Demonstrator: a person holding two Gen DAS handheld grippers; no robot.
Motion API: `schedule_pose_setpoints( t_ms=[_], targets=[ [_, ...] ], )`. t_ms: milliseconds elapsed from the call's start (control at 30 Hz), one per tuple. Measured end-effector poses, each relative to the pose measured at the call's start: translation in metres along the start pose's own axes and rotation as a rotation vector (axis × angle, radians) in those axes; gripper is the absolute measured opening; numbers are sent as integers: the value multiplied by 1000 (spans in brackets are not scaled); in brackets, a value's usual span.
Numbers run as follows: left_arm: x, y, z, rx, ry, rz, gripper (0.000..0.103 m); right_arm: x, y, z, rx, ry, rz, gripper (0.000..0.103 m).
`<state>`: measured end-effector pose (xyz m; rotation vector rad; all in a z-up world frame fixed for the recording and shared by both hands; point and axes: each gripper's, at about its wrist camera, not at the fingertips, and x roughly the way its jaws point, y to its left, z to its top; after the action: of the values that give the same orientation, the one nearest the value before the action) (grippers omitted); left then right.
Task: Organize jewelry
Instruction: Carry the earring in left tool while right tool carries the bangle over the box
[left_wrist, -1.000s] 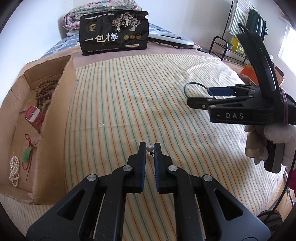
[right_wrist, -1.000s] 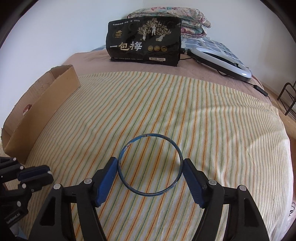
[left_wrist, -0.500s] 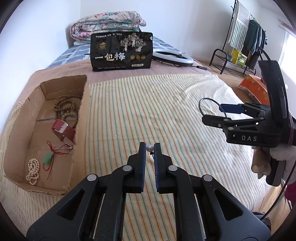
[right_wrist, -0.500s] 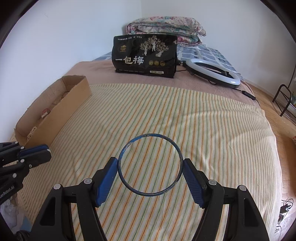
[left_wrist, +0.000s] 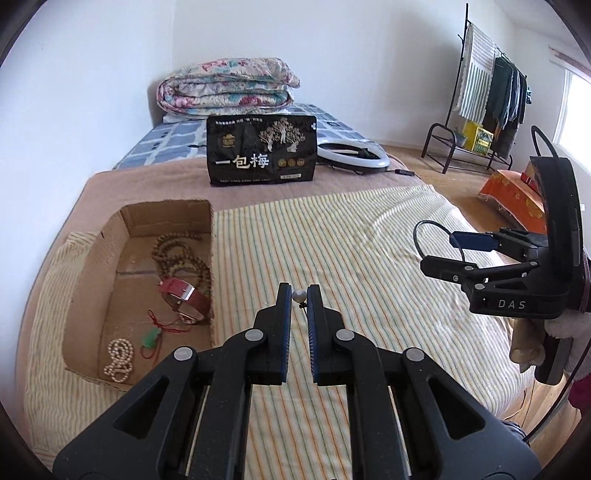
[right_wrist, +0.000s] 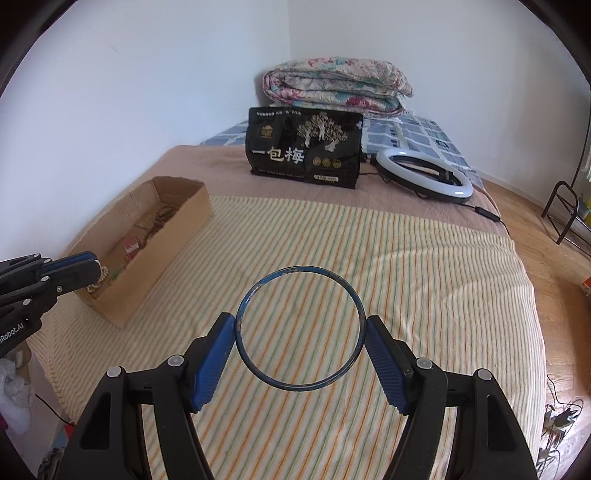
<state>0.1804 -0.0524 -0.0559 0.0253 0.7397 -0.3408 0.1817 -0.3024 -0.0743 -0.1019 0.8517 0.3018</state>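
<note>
My left gripper (left_wrist: 298, 295) is shut on a small pearl earring (left_wrist: 298, 295) and holds it high above the striped bedspread. My right gripper (right_wrist: 300, 328) is shut on a thin blue bangle (right_wrist: 300, 272), also held high over the bed; it shows in the left wrist view (left_wrist: 443, 247) at the right. An open cardboard box (left_wrist: 168, 210) lies at the left, holding brown prayer beads (left_wrist: 177, 254), a red watch (left_wrist: 181, 295), a green pendant on red cord (left_wrist: 151, 338) and a pearl bracelet (left_wrist: 119, 356). The box also shows in the right wrist view (right_wrist: 159, 266).
A black snack bag (left_wrist: 261, 149) stands at the back of the bed, with a ring light (left_wrist: 352, 157) beside it and a folded quilt (left_wrist: 225, 86) behind. A clothes rack (left_wrist: 487, 110) stands on the wooden floor to the right.
Both grippers have risen well above the bed, each keeping its hold. The box and the room now show from higher up.
</note>
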Motion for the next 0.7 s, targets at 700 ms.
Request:
schedule_pose_setpoints(
  t_ms=[700],
  targets=[
    [-37,79,7,-85,-63,103,7,-9,77,45,-71,-65,99,73]
  ],
)
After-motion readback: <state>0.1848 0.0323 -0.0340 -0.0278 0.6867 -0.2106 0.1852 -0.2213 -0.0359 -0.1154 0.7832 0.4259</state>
